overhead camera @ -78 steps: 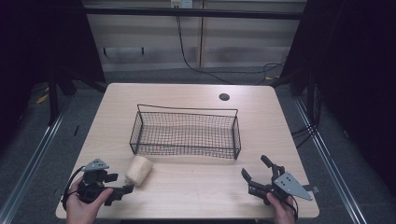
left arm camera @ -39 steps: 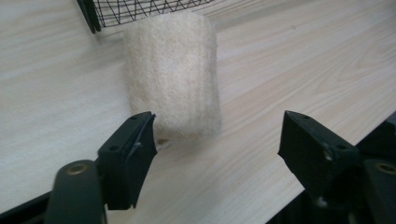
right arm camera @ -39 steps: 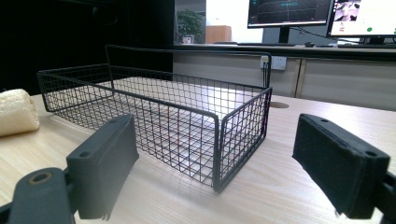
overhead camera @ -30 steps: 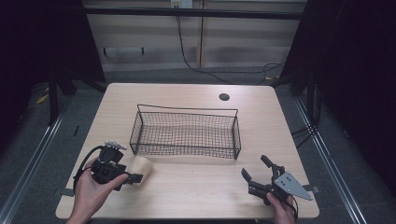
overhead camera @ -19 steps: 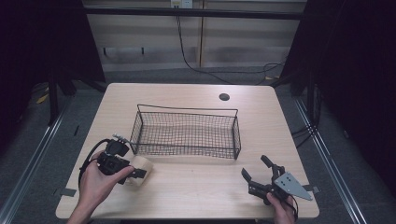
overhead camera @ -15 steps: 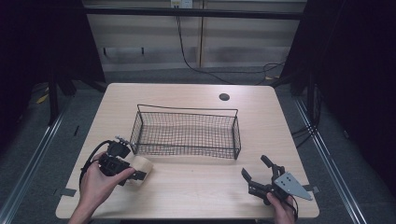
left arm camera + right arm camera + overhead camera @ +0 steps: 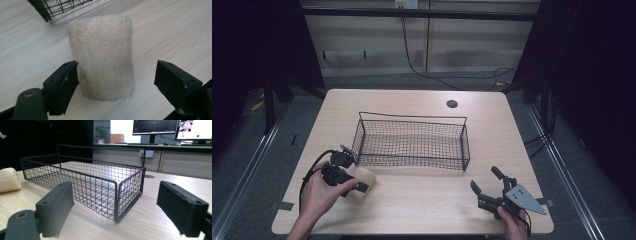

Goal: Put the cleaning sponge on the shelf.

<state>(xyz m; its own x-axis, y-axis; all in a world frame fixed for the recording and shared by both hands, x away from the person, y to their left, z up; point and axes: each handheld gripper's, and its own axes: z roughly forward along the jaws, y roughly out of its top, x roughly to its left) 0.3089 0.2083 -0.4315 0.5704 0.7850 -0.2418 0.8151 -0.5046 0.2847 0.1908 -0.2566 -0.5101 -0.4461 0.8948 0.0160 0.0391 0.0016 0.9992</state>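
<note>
The big black wire basket (image 7: 412, 142) sat just past my fingers. The soft, cream, fuzzy roll (image 7: 102, 56) lay on the table between my left gripper's (image 7: 125, 82) spread fingers, one touching it. I was about to grab it; next I needed to squeeze. My right gripper (image 7: 115, 207) rested spread apart.

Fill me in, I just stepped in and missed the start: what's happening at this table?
A person works with a handheld gripper in each hand. The left gripper has its jaws open around a pale loofah-like roll lying on the wooden table just outside the wire basket; one jaw is at the roll's side, the other is apart from it. The roll is not yet gripped. The right gripper rests open near the table's front edge, facing the empty basket.
</note>
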